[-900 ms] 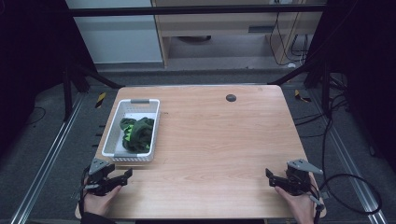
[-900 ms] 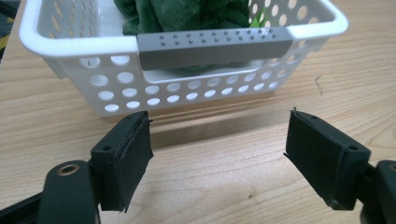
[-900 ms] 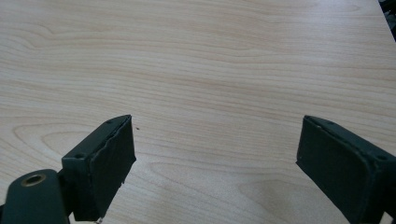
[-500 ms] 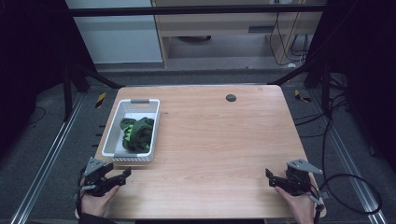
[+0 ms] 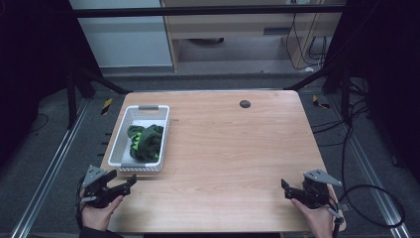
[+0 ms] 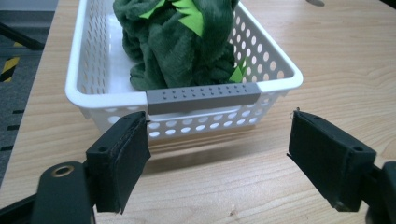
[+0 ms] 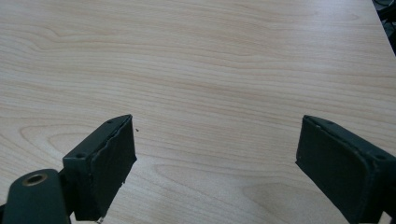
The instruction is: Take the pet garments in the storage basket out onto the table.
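**Basket and cloth, nothing gripped yet**

Progress: by my judgement this is the start. My left gripper (image 5: 124, 184) sits at the table's near-left corner, jaws spread wide and empty, aimed at the basket's near end and just short of it. My right gripper (image 5: 289, 190) rests at the near-right corner, jaws likewise wide apart over bare wood, holding nothing. Every step of handling is left to do.

Items:
- Basket (image 6: 88, 95): white plastic, rectangular, walls pierced with rows of round holes, rolled rim, grey dotted grip strip on the near end. It stands along the table's left edge, well apart from my right gripper
- Cloth (image 6: 180, 53): dark green, plush and deep-piled, bunched in a soft heap inside the basket, with bright green jagged felt-like trim poking out at the top and side
- Table (image 5: 233, 148): pale wood-grain top, smooth, matte
- Pads (image 6: 122, 156): black, flat, rubbery blocks with rough edges
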`<state>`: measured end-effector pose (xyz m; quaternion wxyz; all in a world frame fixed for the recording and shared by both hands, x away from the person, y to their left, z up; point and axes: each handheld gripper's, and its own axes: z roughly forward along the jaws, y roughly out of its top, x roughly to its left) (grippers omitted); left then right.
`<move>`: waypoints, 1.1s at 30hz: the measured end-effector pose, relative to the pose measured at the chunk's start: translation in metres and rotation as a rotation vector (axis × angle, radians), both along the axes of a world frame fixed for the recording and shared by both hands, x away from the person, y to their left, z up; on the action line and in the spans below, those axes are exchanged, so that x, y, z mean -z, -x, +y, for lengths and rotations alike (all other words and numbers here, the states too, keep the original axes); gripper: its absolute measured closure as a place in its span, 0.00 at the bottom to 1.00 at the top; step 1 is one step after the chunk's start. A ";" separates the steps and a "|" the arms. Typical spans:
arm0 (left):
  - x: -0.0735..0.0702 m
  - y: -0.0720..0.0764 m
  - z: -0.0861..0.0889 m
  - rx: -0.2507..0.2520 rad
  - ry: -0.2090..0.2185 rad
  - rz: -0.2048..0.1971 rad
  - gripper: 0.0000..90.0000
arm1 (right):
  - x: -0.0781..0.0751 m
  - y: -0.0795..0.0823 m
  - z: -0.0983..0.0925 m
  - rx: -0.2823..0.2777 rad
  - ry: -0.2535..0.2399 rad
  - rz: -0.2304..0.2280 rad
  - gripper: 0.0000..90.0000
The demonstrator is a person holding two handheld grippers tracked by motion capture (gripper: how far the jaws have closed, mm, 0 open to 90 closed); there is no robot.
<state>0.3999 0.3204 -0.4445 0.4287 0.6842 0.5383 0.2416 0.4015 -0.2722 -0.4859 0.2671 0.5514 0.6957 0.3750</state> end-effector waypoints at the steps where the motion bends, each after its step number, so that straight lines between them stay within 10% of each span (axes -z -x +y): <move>1: -0.002 0.000 0.001 -0.004 0.004 -0.003 0.21 | 0.000 0.000 0.000 -0.003 0.003 -0.003 0.13; 33: -0.039 -0.008 0.004 0.003 0.019 -0.063 0.17 | 0.000 -0.002 0.002 -0.002 0.005 -0.003 0.11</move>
